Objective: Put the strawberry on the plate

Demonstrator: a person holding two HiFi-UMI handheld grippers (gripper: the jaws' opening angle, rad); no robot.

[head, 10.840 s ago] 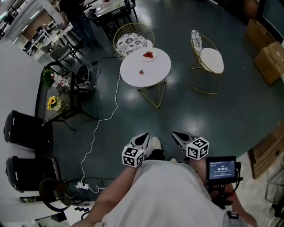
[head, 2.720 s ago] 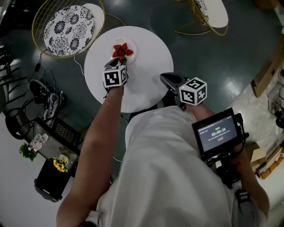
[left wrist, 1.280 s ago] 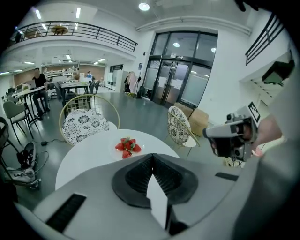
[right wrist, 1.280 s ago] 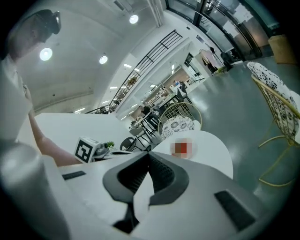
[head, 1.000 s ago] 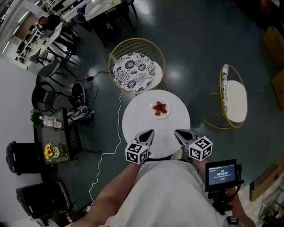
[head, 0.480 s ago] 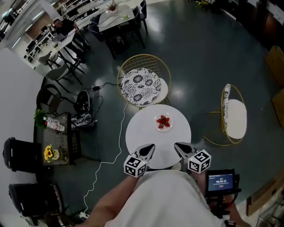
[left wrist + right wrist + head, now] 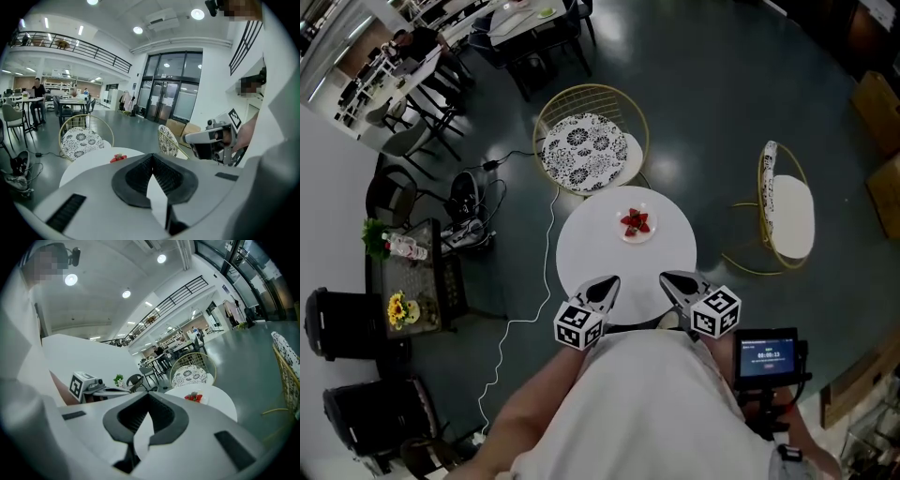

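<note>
Our left gripper (image 7: 602, 289) has its jaws pressed together with nothing between the ribbed black pads, as the left gripper view shows. The right gripper (image 7: 675, 284) is the same: jaws closed on nothing. Both sit close against our body, tips pointing toward 12 o'clock and just short of the near edge of the round white table (image 7: 591, 253).

Further out at 12 o'clock, past the middle of the tabletop, lies the small white round plate (image 7: 649, 236). The red, green-topped strawberry (image 7: 636, 223) rests on it. It reads as a small cluster, and we cannot count the berries from here. Both gripper views agree: red fruit low on the white top (image 7: 118, 158), well apart from either set of jaws (image 7: 193, 397).

We judge the placing itself done, so the step in hand is simply to finish cleanly. That calls for holding both grippers low and quiet on our side of the table edge, with no sweep across the top that might nudge the plate. If we wanted to check the fruit, we would lean the head, not reach in.

Beyond the table at 11 o'clock stands a gold wire chair with a black-and-white patterned cushion (image 7: 586, 141), and a white cable (image 7: 525, 281) trails along the floor at 9 o'clock. A step back should mind that cable.
</note>
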